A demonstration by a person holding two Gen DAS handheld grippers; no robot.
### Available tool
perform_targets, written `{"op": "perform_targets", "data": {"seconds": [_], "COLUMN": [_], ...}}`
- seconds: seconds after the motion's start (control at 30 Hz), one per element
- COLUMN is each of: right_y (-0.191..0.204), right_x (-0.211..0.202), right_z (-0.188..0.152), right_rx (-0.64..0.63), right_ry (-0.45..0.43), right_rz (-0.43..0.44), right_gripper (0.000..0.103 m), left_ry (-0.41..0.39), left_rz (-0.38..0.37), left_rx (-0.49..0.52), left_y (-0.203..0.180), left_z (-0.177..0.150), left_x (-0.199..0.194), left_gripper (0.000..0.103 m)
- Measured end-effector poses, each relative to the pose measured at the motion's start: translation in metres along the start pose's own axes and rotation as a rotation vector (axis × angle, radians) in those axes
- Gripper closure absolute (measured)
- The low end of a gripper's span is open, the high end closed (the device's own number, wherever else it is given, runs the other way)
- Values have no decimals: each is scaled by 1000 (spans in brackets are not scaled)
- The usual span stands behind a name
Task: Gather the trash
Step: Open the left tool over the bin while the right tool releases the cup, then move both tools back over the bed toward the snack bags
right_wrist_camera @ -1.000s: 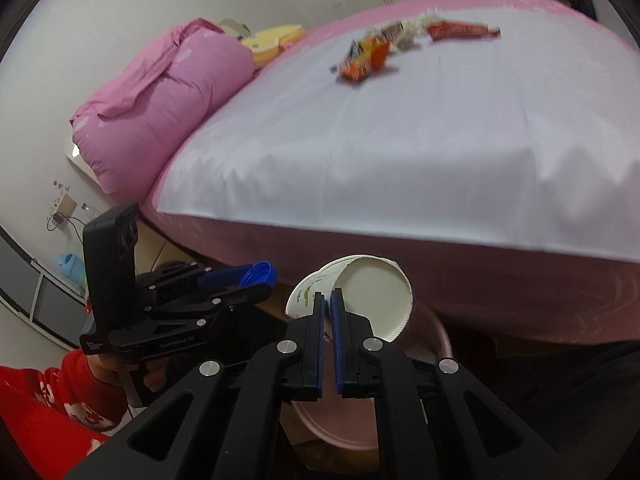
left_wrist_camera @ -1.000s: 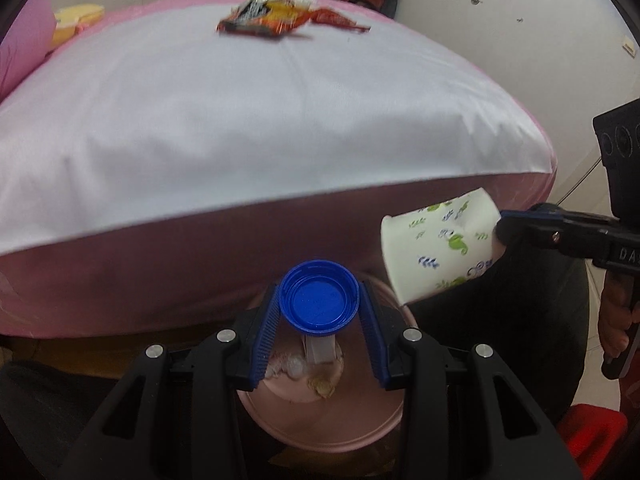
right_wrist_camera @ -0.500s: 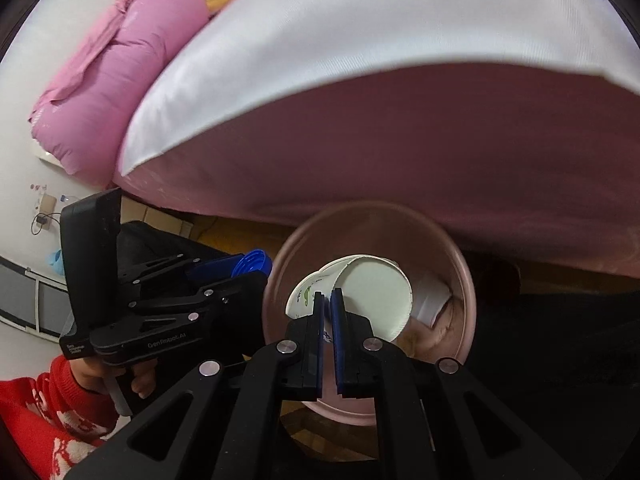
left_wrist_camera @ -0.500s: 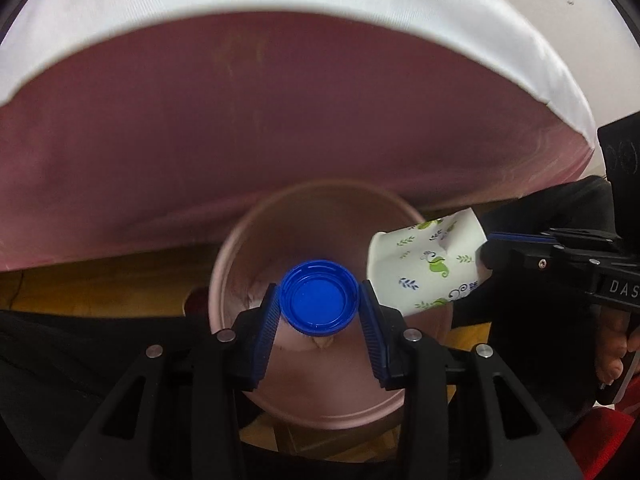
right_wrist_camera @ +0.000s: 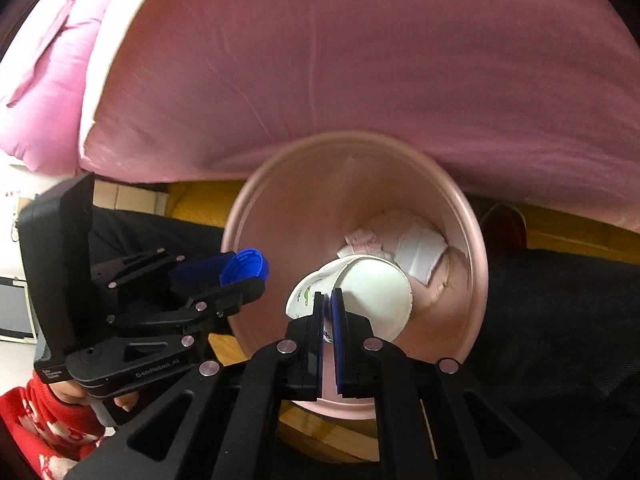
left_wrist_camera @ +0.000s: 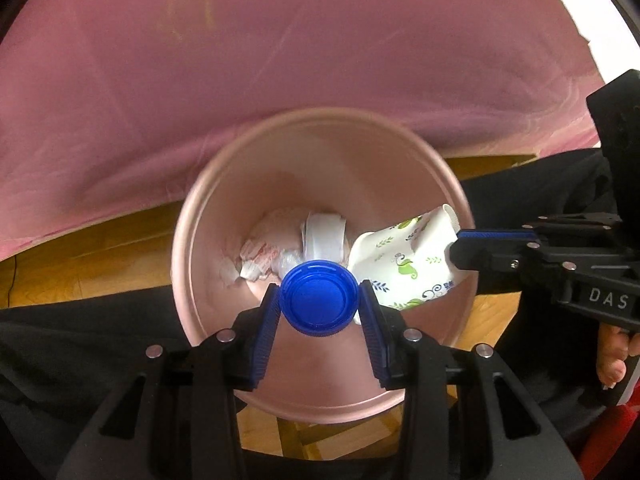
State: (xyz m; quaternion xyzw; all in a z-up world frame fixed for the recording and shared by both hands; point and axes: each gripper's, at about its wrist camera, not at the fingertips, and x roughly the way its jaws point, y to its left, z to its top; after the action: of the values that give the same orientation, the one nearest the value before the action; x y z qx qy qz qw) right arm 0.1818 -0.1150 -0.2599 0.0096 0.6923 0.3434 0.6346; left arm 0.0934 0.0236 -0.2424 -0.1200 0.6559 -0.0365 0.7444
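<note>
While both hover over the pink bin [left_wrist_camera: 188,240], the left claw [left_wrist_camera: 319,304] clamps a blue cap [left_wrist_camera: 318,300] — the right claw [right_wrist_camera: 328,304] pinches a paper cup [right_wrist_camera: 376,296], seemingly by its rim.

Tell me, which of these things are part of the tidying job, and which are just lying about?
Part of the job:
- blue cap, held in the left gripper
- paper cup, pinched by the right gripper
- pink bin below both
- crumpled wrappers already in the bin

Just lying about:
- bed
- pink pillow
- wooden floor
</note>
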Motion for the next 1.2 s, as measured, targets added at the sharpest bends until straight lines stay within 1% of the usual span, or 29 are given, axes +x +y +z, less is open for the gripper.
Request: {"op": "perform_targets", "data": {"seconds": [0.2, 0.23, 0.3, 0.33, 0.37, 0.43, 0.47, 0.5, 0.53, 0.57, 0.7, 0.8, 0.9, 0.97, 1.1, 1.13, 1.2], "right_y": [-5, -6, -7, -5, -6, -6, -7, -8, -8, -7, -6, -6, -6, -3, 6, 8, 13], "right_x": [9, 9, 8, 5, 3, -1, -3, -5, -8, -11, -18, -24, -34, -46, -72, -82, -98], "right_z": [-2, -2, -2, 0, 0, 0, 0, 0, 0, 0, 1, 2, 2, 3, 5, 6, 6], "right_rx": [14, 19, 27, 33, 34, 42, 46, 51, 53, 50, 38, 30, 26, 9, -49, -66, -93], "right_ry": [29, 32, 31, 24, 17, 6, 4, -3, -11, -23, -39, -53, -88, -127, -220, -252, -308], "right_rz": [-21, -22, -33, -40, -47, -49, -46, -41, -42, -40, -21, -23, -18, -25, -56, -69, -103], "right_gripper": [94, 92, 80, 64, 55, 54, 48, 44, 38, 35, 27, 25, 16, 10, 8, 7, 6], "left_ry": [59, 63, 63, 59, 56, 42, 39, 38, 35, 30, -11, -54, -100, -131, -206, -238, -274], "left_rz": [9, 8, 14, 14, 17, 27, 27, 27, 27, 29, 16, 7, 3, 4, 24, 29, 31], "left_rx": [-16, -18, -13, -9, -6, -2, -2, -4, -8, -9, -18, -26, -31, -35, -22, -19, -18], "left_y": [3, 1, -1, 0, -3, -2, -3, -3, -2, -2, -1, 0, 2, 2, 0, -2, -2], "left_z": [0, -1, -2, -3, 0, 0, 0, 1, 1, 1, 4, 7, 9, 9, 13, 16, 20], "left_x": [20, 22, 24, 24, 28, 26, 26, 24, 23, 22, 9, -3, -17, -27, -51, -60, -77], "left_gripper": [63, 63, 62, 58, 48, 38, 38, 37, 35, 33, 32, 31, 26, 22, 17, 15, 14]}}
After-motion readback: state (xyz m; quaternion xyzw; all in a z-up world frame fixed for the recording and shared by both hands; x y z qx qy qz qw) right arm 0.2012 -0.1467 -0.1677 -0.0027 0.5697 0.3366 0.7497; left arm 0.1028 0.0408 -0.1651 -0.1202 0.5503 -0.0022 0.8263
